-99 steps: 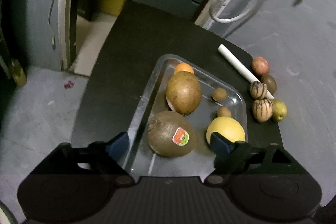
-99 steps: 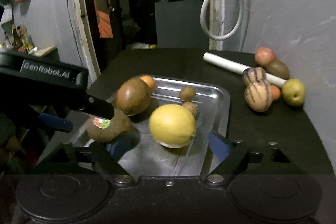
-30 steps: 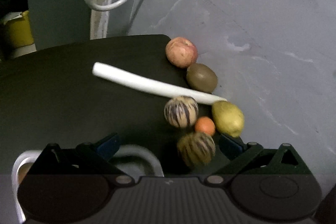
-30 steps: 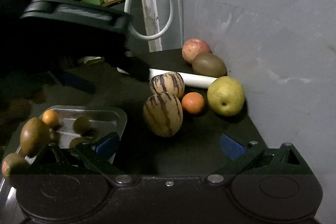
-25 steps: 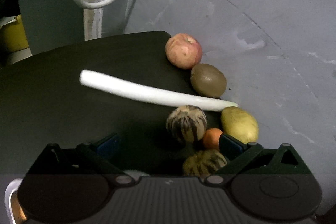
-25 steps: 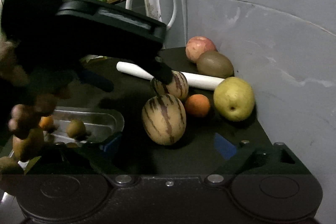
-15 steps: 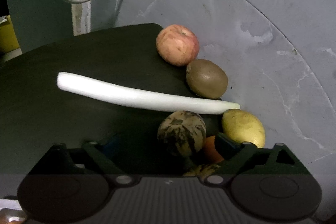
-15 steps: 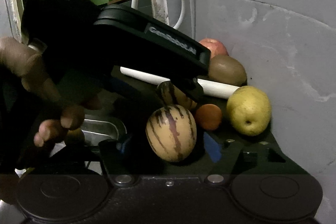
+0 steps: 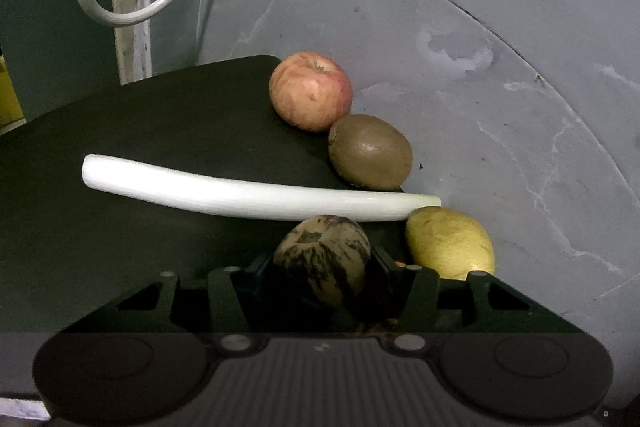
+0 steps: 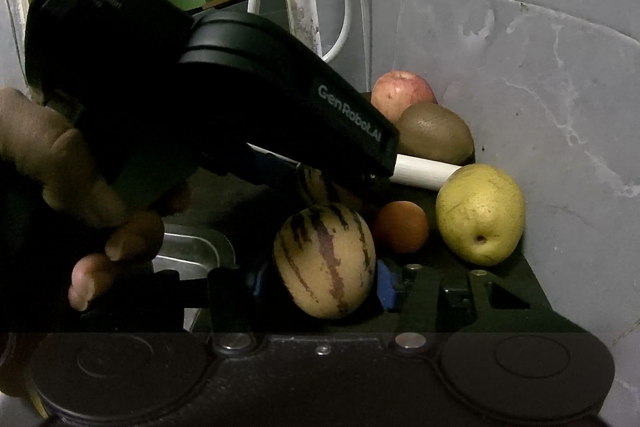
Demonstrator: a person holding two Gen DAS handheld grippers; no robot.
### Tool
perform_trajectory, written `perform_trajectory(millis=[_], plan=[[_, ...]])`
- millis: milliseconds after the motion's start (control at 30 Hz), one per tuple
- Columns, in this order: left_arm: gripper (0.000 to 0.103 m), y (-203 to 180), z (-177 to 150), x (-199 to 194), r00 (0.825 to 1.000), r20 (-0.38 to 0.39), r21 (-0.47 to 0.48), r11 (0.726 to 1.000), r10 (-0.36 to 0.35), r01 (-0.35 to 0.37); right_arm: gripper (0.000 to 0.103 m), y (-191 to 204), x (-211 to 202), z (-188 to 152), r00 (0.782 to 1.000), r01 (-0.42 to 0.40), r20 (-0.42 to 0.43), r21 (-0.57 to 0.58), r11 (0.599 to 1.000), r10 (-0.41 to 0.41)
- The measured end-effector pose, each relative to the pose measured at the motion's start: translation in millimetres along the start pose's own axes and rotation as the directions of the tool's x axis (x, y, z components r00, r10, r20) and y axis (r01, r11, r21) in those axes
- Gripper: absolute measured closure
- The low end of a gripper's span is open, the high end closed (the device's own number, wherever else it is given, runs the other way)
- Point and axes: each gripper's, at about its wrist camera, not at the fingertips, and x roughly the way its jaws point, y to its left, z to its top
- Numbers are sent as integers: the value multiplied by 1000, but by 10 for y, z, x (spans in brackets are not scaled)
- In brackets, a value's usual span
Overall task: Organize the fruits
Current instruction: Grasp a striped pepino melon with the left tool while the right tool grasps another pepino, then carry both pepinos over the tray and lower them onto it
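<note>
My left gripper [image 9: 322, 267] is shut on a striped melon [image 9: 322, 259] on the black table. My right gripper [image 10: 324, 281] is shut on a second striped melon [image 10: 324, 259], nearer the table's front. The left gripper's body [image 10: 224, 75] fills the left of the right wrist view and hides most of its melon there. Behind stand a red apple [image 9: 310, 91], a kiwi [image 9: 370, 151], a yellow pear [image 9: 450, 247] and a small orange [image 10: 400, 227].
A white stalk [image 9: 240, 193] lies across the table behind the melons. The grey wall [image 9: 500, 67] is close on the right. A corner of the metal tray [image 10: 196, 247] shows at the left. A white hose [image 9: 120, 7] hangs at the back.
Both grippers have moved forward onto the striped melons and their jaws have closed on them. The left gripper has moved further across the right wrist view.
</note>
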Motion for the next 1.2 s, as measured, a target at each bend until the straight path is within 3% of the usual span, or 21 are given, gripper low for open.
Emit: perform_trajectory(millis=[233,600,933,1200], plan=[[49,7,-35,-95,999,-21,-33,999,28,-29,51,-20,-139,-93,1000,-16,7,38,999,16],[50,-26,-329,-665,999,44,-99,995,-31,35,51,82,-583,-258,998,-17,54,58,998,14],[50,-7,-841,-1498,991,124,-126,990,-50,66,52,374,-1114,-320,997,-22,72,59,998,17],[49,271,-1481,-2105,989,148,-223,973,-26,59,52,755,-1444,-535,998,-31,61,31,999,29]])
